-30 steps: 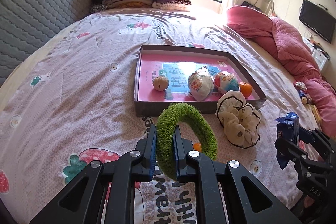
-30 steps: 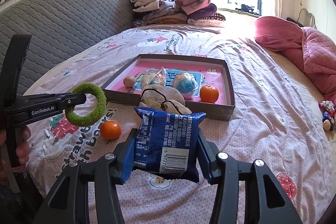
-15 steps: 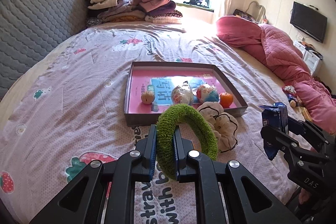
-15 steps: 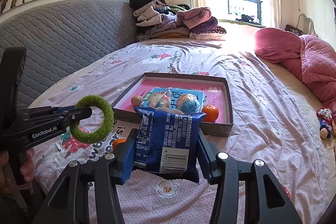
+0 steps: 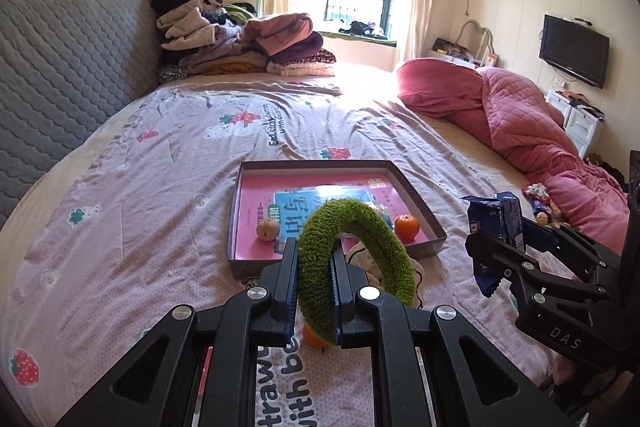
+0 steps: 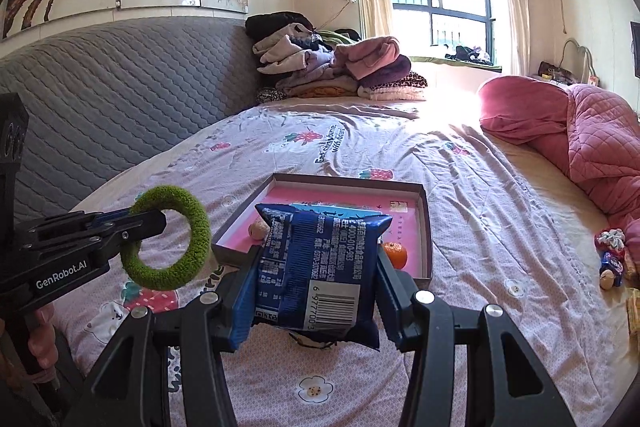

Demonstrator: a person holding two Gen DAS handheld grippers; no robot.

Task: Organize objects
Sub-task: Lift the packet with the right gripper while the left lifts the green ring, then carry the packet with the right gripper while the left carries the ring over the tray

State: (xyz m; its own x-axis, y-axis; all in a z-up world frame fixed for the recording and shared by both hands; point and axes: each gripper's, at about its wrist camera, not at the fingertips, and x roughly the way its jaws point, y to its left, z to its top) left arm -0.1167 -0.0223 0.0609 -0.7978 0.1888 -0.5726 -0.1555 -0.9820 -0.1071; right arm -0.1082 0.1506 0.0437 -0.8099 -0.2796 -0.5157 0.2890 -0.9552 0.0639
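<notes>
My left gripper (image 5: 314, 263) is shut on a fuzzy green ring (image 5: 356, 251), held upright above the bed; the same green ring (image 6: 168, 239) shows at the left of the right wrist view. My right gripper (image 6: 316, 267) is shut on a blue snack packet (image 6: 320, 267), and that blue packet (image 5: 496, 223) appears at the right of the left wrist view. Ahead on the bed lies a shallow box (image 5: 236, 211) with a pink floor, holding a walnut-like ball (image 5: 267, 229), an orange (image 5: 407, 227) and wrapped items partly hidden by the ring.
A white scrunchie (image 5: 368, 259) and a second orange (image 5: 312, 337) lie on the sheet in front of the box, mostly hidden. Folded clothes (image 5: 240, 39) are stacked at the bed's far end, a pink quilt (image 5: 516, 123) lies right, a grey headboard (image 5: 60, 67) left.
Both grippers have risen with their loads, so the box and bed look farther and lower. More of the room, window and wall shows. Neither grip has changed.
</notes>
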